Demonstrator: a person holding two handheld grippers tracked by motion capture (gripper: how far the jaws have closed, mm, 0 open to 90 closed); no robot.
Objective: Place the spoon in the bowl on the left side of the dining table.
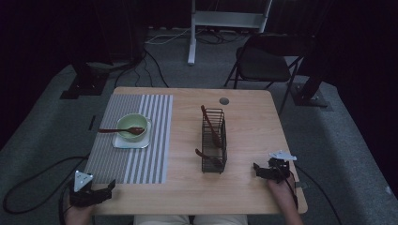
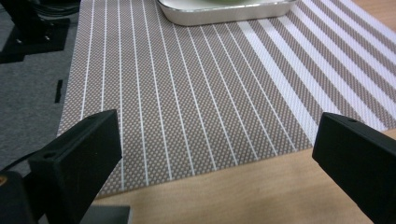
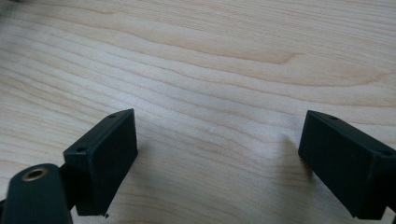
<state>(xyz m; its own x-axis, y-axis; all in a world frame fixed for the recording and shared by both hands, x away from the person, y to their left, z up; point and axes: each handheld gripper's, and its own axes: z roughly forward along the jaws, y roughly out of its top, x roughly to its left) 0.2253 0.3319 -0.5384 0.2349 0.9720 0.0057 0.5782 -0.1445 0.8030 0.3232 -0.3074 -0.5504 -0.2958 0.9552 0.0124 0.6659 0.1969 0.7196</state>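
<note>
Wooden table (image 1: 244, 187): pale top, carrying everything in the high view.
Placemat (image 1: 141, 159): grey with white stripes, on the table's left half; its near edge lay just ahead of the left gripper.
Wire rack (image 1: 214, 145): black, upright near the middle, between the two grippers, dark red utensils (image 1: 210, 123) leaning in it.
Plate (image 1: 123, 142): white, squarish, on the placemat.
Bowl (image 1: 132, 125): green, on the plate, with a dark red spoon (image 1: 119, 131) resting across it.
Left gripper (image 1: 92, 193): at the near left corner, jaws spread wide, holding nothing.
Right gripper (image 1: 263, 169): on bare wood right of the rack, jaws apart, empty.
</note>
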